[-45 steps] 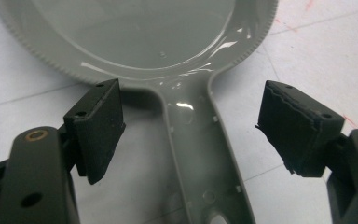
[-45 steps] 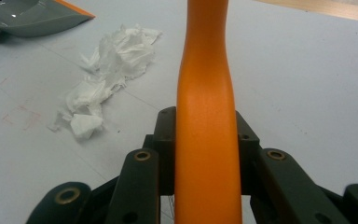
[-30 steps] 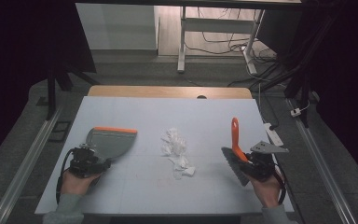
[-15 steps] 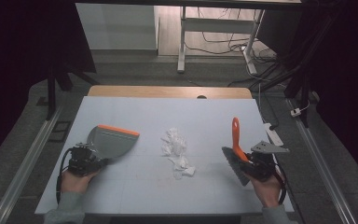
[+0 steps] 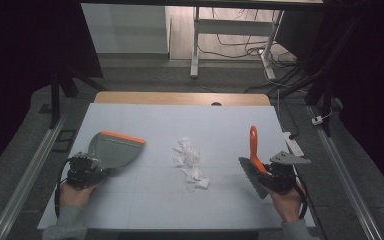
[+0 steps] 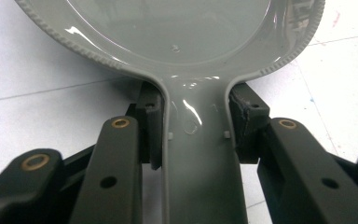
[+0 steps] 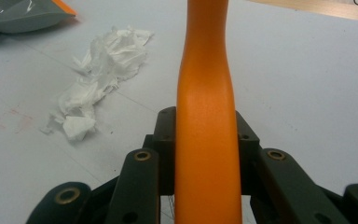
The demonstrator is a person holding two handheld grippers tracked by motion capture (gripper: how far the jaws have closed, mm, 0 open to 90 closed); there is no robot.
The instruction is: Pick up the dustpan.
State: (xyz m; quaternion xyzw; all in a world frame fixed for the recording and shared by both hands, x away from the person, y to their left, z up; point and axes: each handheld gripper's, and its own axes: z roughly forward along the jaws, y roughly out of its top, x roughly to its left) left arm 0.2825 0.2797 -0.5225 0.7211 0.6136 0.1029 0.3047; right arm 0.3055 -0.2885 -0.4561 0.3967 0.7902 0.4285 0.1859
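Crumpled white tissue scraps (image 5: 190, 162) lie in a loose pile near the middle of the surface (image 5: 215, 125), a bit toward the near edge; also seen upper left in the right gripper view (image 7: 100, 74)

Grey dustpan (image 5: 112, 150) with orange lip sits left of the pile, well apart from it, lip facing the pile and the far edge. Left claw (image 5: 87, 167) pinches the dustpan handle: in the left gripper view the jaw pads press both sides of the grey handle (image 6: 200, 154), pan bowl ahead of the jaws

Hand brush (image 5: 253, 160) is right of the pile, near the right edge, orange handle pointing to the far edge, dark bristle head low toward the near edge. Right claw (image 5: 272, 175) is clamped on the orange handle (image 7: 207, 140); jaws tight against both sides in the right gripper view. Grey three-cornered plate (image 5: 290, 159) sits on top of that claw

Person's hands hold both claws at the near edge, left near the near-left corner, right near the near-right corner. White power strip (image 5: 293, 143) lies just off the right edge
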